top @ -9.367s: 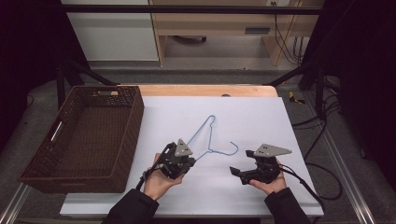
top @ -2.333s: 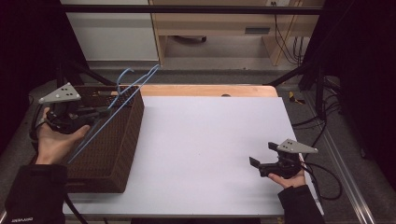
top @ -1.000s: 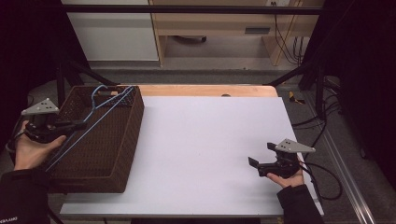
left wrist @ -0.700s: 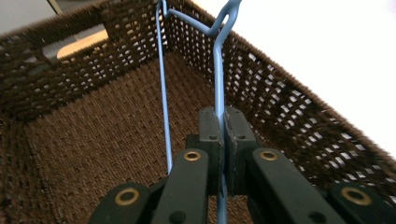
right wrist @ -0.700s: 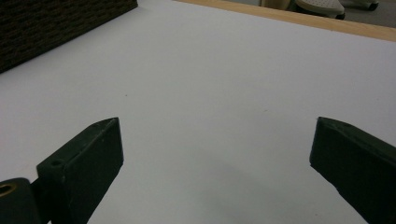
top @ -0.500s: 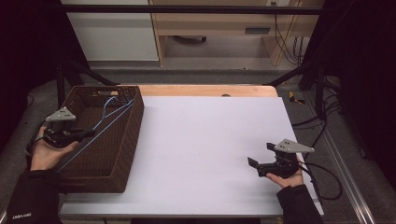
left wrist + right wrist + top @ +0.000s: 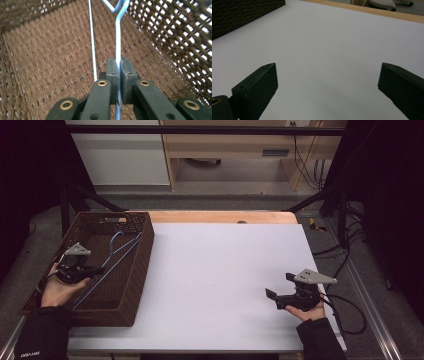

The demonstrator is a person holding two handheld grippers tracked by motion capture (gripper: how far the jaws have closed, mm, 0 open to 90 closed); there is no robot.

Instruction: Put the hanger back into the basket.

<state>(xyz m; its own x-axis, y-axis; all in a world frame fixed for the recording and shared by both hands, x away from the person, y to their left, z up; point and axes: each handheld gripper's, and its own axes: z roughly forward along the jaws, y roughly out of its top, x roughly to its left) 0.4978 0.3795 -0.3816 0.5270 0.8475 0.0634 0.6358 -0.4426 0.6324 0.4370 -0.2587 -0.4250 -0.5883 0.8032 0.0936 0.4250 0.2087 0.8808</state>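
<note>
A thin blue wire hanger (image 7: 111, 256) lies slanted inside the brown woven basket (image 7: 137, 270) at the table's left. My left gripper (image 7: 92, 270) sits low in the basket, shut on the blue hanger (image 7: 118, 45); its pads (image 7: 111, 70) pinch the wire between them. The hanger's hook end points toward the basket's far wall. My right gripper (image 7: 272, 296) rests near the table's front right, held in a hand, open with nothing between its wide-set fingers (image 7: 258, 87).
The white table top (image 7: 220, 270) stretches between basket and right gripper. A wooden strip (image 7: 220, 216) runs along the far edge. Cables trail off the table's right side, and a dark frame bar crosses above the back.
My left gripper has sunk down into the basket with the hanger, which now lies lower and flatter inside it. The right gripper has stayed in place.
</note>
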